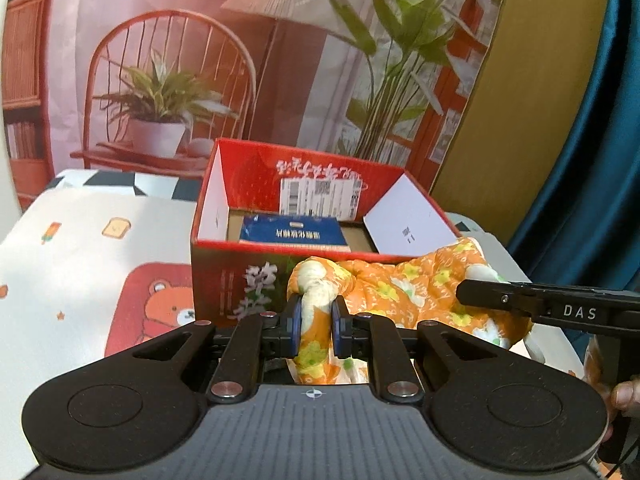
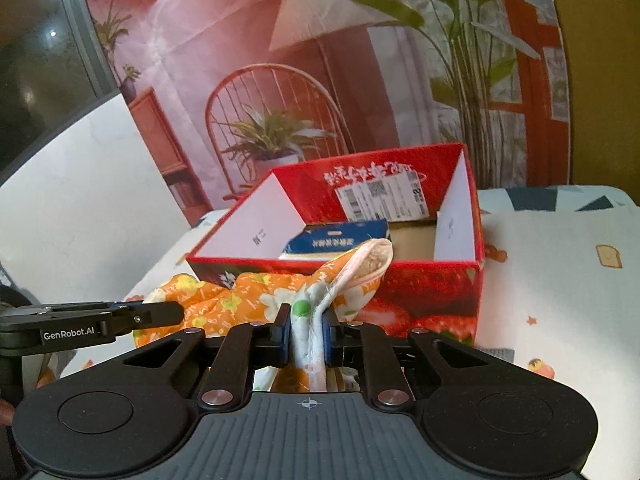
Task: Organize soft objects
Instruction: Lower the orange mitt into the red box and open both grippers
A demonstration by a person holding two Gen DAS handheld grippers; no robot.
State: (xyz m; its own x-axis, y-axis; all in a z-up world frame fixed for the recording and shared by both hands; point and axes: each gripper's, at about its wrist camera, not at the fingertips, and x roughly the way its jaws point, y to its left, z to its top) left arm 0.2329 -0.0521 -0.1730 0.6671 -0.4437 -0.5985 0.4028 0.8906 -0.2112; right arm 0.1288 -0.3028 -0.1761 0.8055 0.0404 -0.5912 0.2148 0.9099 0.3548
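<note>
An orange floral cloth (image 1: 404, 292) hangs stretched between both grippers, just in front of an open red box (image 1: 224, 276). My left gripper (image 1: 316, 320) is shut on one bunched end of the cloth. My right gripper (image 2: 306, 326) is shut on the other end of the cloth (image 2: 248, 300), whose white-edged corner sticks up above the fingers. The red box (image 2: 424, 296) holds a blue packet (image 1: 292, 234), also seen in the right wrist view (image 2: 340, 240). The right gripper's arm (image 1: 560, 308) enters the left wrist view from the right; the left gripper's arm (image 2: 92, 320) enters the right wrist view from the left.
The table wears a white cartoon-print cloth (image 1: 80, 248) with a bear picture (image 1: 160, 308). A printed backdrop of a chair, plant and lamp (image 1: 168, 80) stands behind the box. A blue curtain (image 1: 600, 160) hangs at the right.
</note>
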